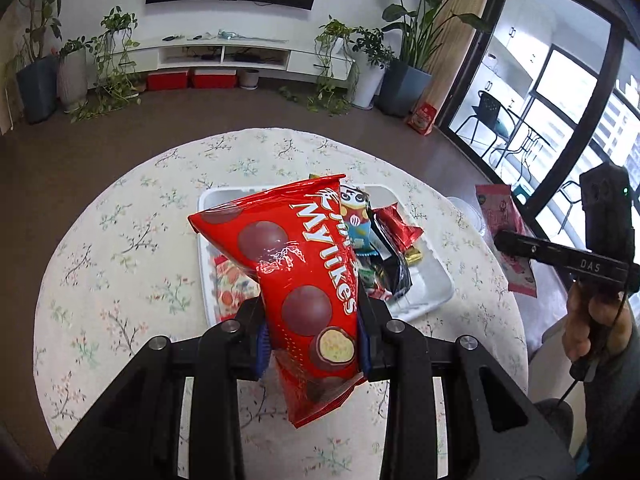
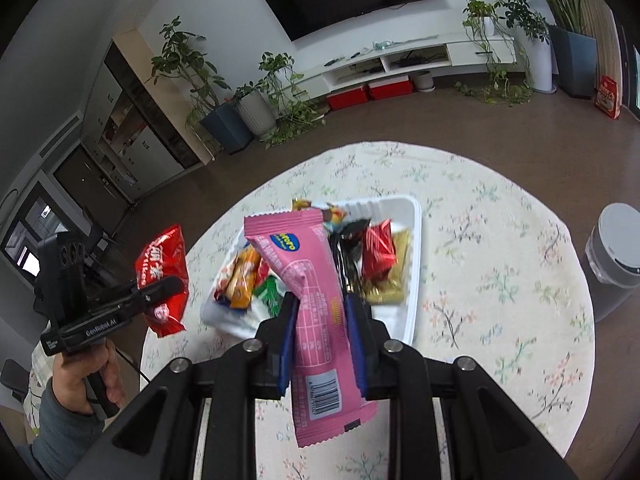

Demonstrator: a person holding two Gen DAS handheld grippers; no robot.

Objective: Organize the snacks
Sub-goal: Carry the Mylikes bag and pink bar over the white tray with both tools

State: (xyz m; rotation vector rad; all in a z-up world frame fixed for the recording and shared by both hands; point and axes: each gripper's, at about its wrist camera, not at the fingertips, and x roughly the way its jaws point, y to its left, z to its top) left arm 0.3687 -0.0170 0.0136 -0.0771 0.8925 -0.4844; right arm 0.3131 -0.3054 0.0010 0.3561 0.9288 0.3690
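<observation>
My left gripper (image 1: 312, 312) is shut on a red Mylikes chocolate bag (image 1: 296, 264) and holds it above the near side of the white tray (image 1: 424, 300). The same bag shows in the right wrist view (image 2: 164, 276), left of the table. My right gripper (image 2: 320, 312) is shut on a pink snack packet (image 2: 312, 304) above the tray's near edge (image 2: 414, 280); it also shows in the left wrist view (image 1: 504, 236), right of the table. The tray holds several wrapped snacks, among them a red candy (image 2: 378, 254) and an orange packet (image 2: 244, 276).
The round table has a floral cloth (image 1: 120, 248). A grey bin (image 2: 618, 248) stands on the floor to the right of the table. Potted plants (image 1: 404, 80) and a TV stand (image 1: 224, 56) line the far wall.
</observation>
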